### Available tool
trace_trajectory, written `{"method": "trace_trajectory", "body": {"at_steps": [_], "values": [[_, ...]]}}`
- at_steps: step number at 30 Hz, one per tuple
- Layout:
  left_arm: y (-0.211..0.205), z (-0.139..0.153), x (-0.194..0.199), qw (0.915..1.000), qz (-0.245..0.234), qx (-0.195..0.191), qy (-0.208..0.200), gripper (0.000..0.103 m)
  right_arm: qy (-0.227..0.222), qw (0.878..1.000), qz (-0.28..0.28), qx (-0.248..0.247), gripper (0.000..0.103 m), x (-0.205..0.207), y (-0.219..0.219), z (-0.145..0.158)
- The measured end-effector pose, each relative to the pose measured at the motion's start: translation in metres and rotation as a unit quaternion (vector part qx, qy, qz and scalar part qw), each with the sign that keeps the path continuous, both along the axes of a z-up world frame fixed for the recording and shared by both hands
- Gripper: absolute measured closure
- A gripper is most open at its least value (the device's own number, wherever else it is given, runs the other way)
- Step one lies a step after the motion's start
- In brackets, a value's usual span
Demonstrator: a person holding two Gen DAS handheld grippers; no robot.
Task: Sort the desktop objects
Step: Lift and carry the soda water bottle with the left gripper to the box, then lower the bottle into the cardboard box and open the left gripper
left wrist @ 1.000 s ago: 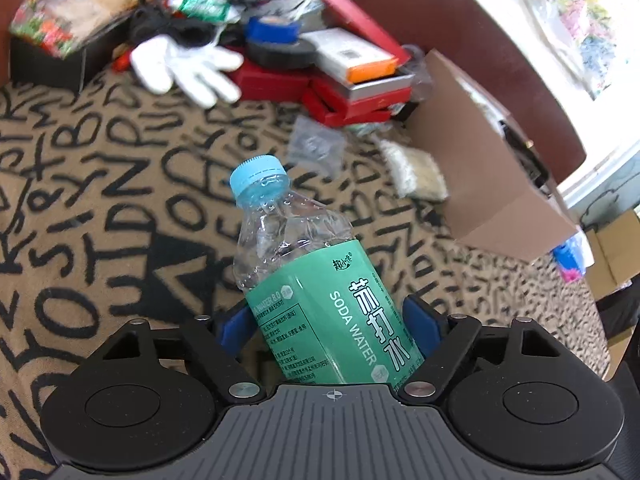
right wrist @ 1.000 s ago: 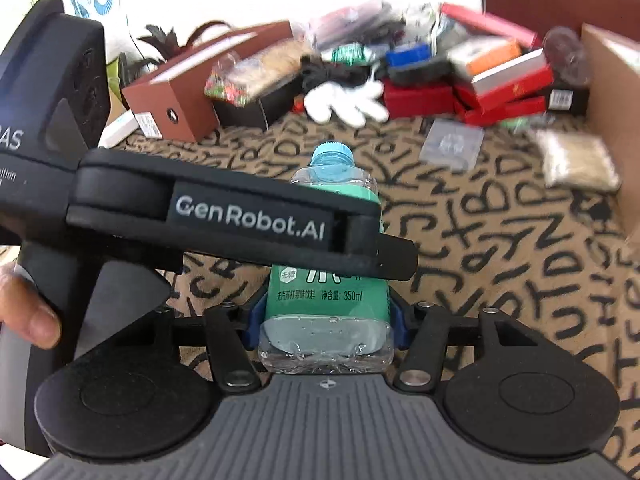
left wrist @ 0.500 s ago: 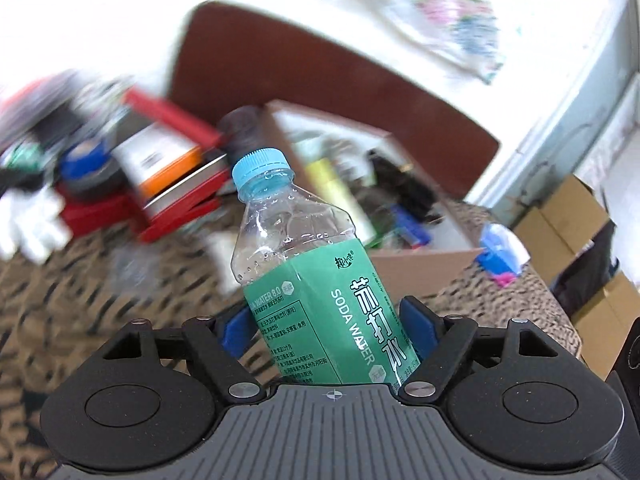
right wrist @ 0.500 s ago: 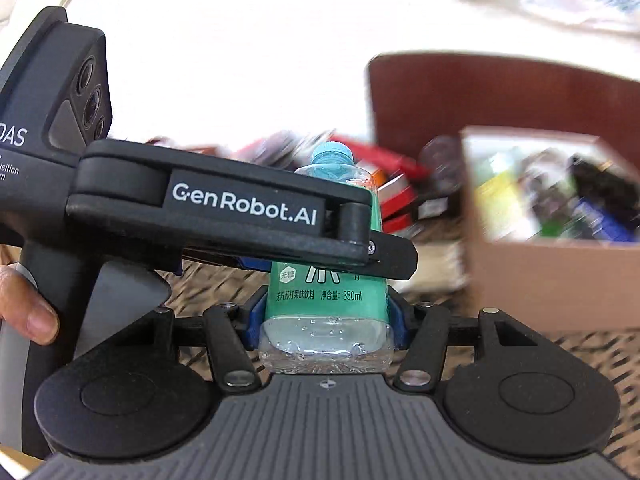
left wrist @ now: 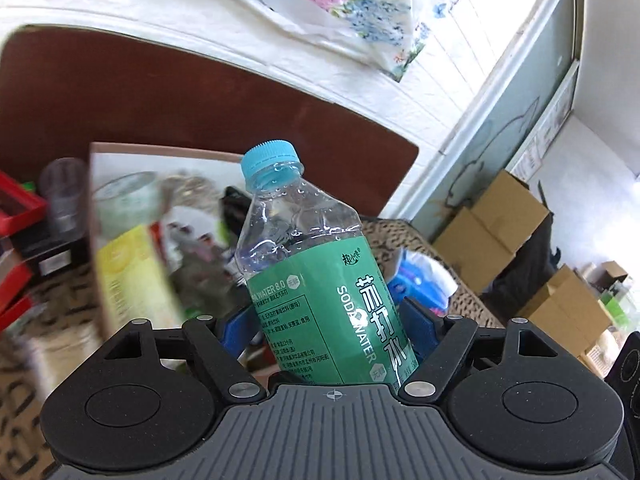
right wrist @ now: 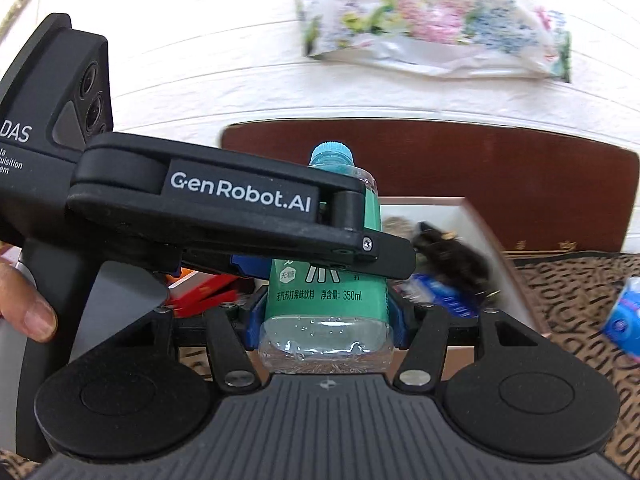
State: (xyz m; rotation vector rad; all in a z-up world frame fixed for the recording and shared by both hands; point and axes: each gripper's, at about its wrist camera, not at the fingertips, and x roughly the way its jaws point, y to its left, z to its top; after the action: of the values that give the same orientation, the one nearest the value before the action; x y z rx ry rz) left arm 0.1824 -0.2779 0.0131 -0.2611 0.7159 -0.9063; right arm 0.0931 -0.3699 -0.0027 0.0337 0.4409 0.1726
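A clear soda water bottle (left wrist: 320,280) with a green label and a blue cap is held by both grippers, lifted off the table. My left gripper (left wrist: 328,324) is shut on its labelled middle. My right gripper (right wrist: 324,316) is shut on its lower part, near the base; the bottle (right wrist: 324,292) stands upright there, partly hidden by the left gripper's black body (right wrist: 224,216) that crosses in front. An open cardboard box (left wrist: 120,240) holding several items sits just behind the bottle; it also shows in the right wrist view (right wrist: 480,220).
Red boxes (left wrist: 16,216) and a clear cup (left wrist: 64,192) lie left of the cardboard box. A dark brown headboard (right wrist: 440,160) stands behind. A blue packet (right wrist: 624,320) lies on the letter-patterned cloth (right wrist: 580,280) at right. Cardboard cartons (left wrist: 492,232) stand on the floor beyond.
Both grippers have carried the bottle up and to the right, from over the patterned cloth to just in front of the open cardboard box. Both grips are unchanged.
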Motion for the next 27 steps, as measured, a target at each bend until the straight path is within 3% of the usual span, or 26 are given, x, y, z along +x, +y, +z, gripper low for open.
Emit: {"method": "trace_trajectory", "body": {"at_steps": [4, 8, 15, 21, 24, 27], "values": [[-0.028, -0.015, 0.028, 0.9994, -0.006, -0.014, 0.032, 0.017, 0.009, 1.000, -0.015, -0.006, 0.040, 0.019, -0.022, -0.008], [-0.051, -0.028, 0.049, 0.9992, -0.006, -0.011, 0.038, 0.017, 0.020, 1.000, -0.019, -0.007, 0.040, 0.042, -0.042, -0.020], [-0.070, -0.051, 0.081, 0.9988, 0.006, 0.030, 0.038, 0.016, 0.050, 0.999, -0.004, -0.003, 0.040, 0.078, -0.056, -0.043], [-0.073, -0.060, 0.089, 0.9981, 0.017, 0.056, 0.022, 0.009, 0.062, 0.998, -0.009, -0.005, 0.039, 0.091, -0.059, -0.058], [-0.072, -0.061, 0.090, 0.9979, 0.022, 0.057, 0.020, 0.008, 0.058, 0.998, -0.021, -0.009, 0.023, 0.090, -0.061, -0.060], [-0.072, -0.060, 0.088, 0.9978, 0.026, 0.059, 0.013, 0.006, 0.050, 0.998, -0.030, -0.011, 0.017, 0.083, -0.063, -0.062]]}}
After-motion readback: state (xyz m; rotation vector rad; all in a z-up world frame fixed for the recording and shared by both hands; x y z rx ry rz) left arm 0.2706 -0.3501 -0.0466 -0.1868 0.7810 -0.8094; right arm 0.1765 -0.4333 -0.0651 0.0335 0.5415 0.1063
